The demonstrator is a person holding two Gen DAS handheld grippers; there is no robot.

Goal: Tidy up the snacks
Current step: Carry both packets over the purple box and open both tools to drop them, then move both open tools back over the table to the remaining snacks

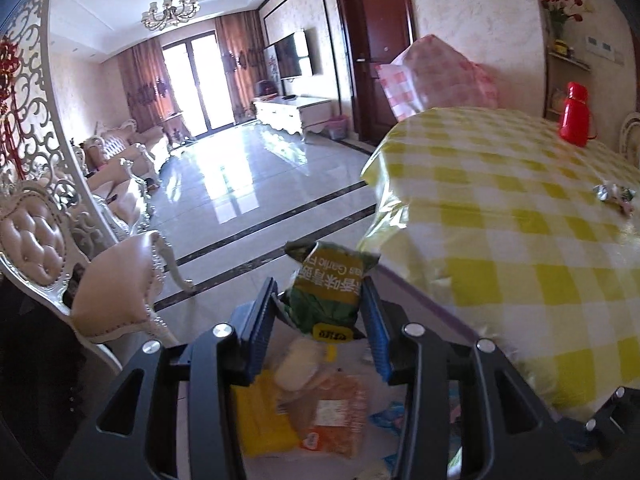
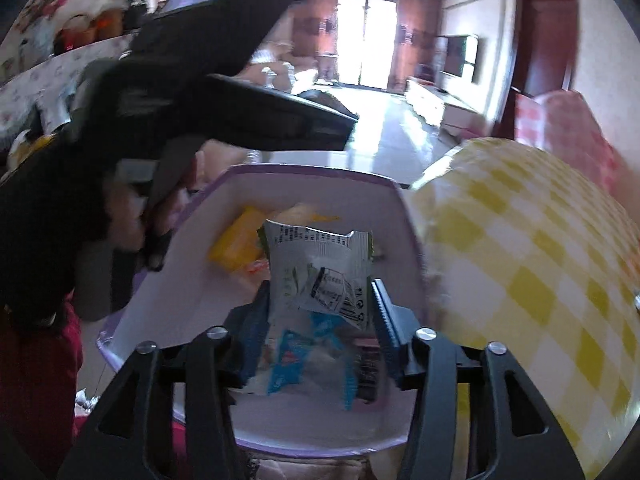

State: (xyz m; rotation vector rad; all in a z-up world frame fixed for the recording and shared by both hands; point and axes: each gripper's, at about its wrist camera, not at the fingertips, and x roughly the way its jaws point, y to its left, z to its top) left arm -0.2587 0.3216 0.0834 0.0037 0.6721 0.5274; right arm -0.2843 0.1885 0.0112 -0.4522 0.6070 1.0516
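Note:
My left gripper [image 1: 320,284] hovers over a white box with a purple rim [image 1: 424,296]. A green garlic-pea snack packet [image 1: 324,300] hangs upright between its blue pads, with a gap showing at the left pad. In the box below lie a yellow packet [image 1: 260,412] and an orange packet [image 1: 336,412]. My right gripper [image 2: 320,288] is over the same box [image 2: 192,272]. A white and green packet [image 2: 320,272], back side up, sits loose between its open jaws, above blue packets [image 2: 296,356]. A yellow packet [image 2: 236,244] lies farther in.
A table with a yellow check cloth [image 1: 500,220] [image 2: 540,240] stands right of the box and carries a red thermos [image 1: 574,114] and a crumpled foil wrapper [image 1: 612,194]. A padded chair [image 1: 116,284] is at the left. A hand [image 2: 124,220] holds the box's left side.

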